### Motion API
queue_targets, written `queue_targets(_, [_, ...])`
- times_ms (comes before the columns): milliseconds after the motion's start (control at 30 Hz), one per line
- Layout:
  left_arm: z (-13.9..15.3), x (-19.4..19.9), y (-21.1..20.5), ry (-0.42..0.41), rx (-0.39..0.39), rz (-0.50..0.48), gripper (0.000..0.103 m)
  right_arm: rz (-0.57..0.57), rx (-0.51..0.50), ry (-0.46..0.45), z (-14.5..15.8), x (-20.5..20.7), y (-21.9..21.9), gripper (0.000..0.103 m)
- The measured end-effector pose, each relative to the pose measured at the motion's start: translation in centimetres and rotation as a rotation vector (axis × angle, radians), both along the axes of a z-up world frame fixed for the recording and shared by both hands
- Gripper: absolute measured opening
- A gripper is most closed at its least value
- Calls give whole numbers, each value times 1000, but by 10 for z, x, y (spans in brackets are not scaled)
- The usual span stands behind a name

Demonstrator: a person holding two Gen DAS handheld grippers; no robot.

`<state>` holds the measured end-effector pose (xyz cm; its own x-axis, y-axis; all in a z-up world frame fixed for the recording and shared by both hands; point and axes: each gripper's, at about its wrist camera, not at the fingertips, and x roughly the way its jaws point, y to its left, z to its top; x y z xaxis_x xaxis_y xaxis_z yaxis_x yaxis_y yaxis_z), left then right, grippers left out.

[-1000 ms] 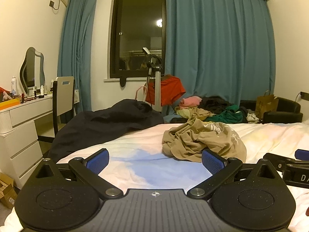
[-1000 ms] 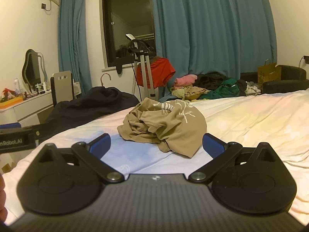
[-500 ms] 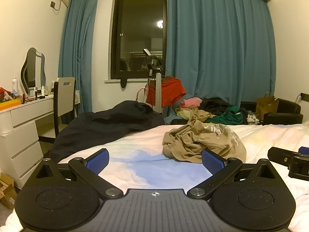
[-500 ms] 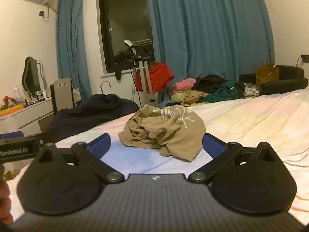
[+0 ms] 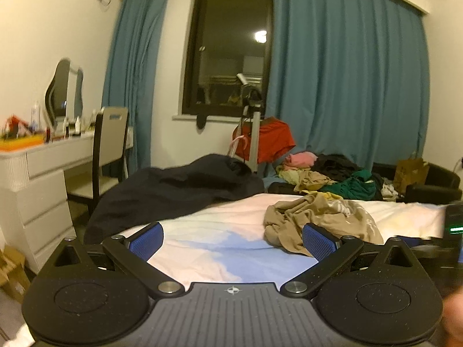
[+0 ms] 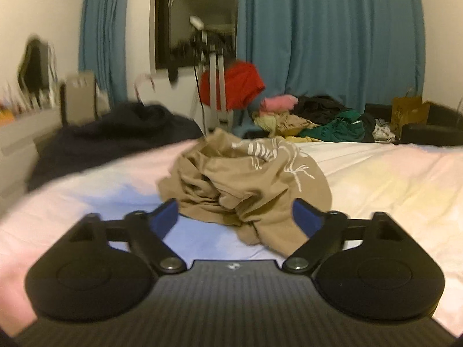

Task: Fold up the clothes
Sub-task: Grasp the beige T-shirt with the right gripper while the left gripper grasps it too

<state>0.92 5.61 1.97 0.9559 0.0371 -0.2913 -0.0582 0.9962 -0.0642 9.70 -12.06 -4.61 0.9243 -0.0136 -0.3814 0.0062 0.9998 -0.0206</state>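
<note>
A crumpled tan shirt (image 6: 246,173) with a white print lies in a heap on the bed sheet (image 6: 376,173). My right gripper (image 6: 235,219) is low over the sheet, right at the heap. Its jaws are closing, and the shirt's near fold hangs between the blue pads without being pressed. In the left wrist view the tan shirt (image 5: 327,217) lies ahead and to the right. My left gripper (image 5: 231,241) is open over the bare sheet (image 5: 217,231), nothing between its fingers. The right gripper's dark body (image 5: 454,231) shows at the right edge.
A dark garment (image 5: 179,188) covers the bed's far left corner. Beyond the bed lies a pile of mixed clothes (image 5: 332,173), and a stand with a red garment (image 5: 272,138) is in front of the blue curtains. A white desk (image 5: 43,156) and chair (image 5: 111,133) stand left.
My right gripper has moved forward up to the tan shirt and its jaws have narrowed. My left gripper has shifted a little, so the shirt now sits further right in its view.
</note>
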Motion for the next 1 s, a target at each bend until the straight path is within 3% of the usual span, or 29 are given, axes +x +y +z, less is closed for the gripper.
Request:
queue_targets(67, [-7, 10, 9, 18, -17, 10, 103, -8, -61, 26, -14, 31, 10, 74])
queue_targets(100, [-10, 15, 13, 27, -20, 18, 103, -25, -86, 22, -19, 43, 14, 65])
queue_targets(233, [-26, 38, 26, 58, -23, 33, 103, -105, -159, 2, -34, 77, 17, 59])
queue_targets(300, [-35, 48, 32, 76, -36, 29, 103, -145, -169, 13, -36, 86, 13, 19])
queue_targets(333, [-38, 52, 34, 85, -45, 24, 103, -165, -163, -5, -32, 83, 10, 15])
queue_targets(600, [-53, 65, 22, 100, -13, -40, 103, -132, -109, -267, 44, 4, -26, 9])
queue_targets(767, [-56, 48, -14, 50, 83, -146, 103, -79, 12, -382, 86, -67, -57, 9])
queue_targets(1000, [-75, 19, -95, -22, 276, -314, 103, 17, 206, -545, 118, -161, -93, 9])
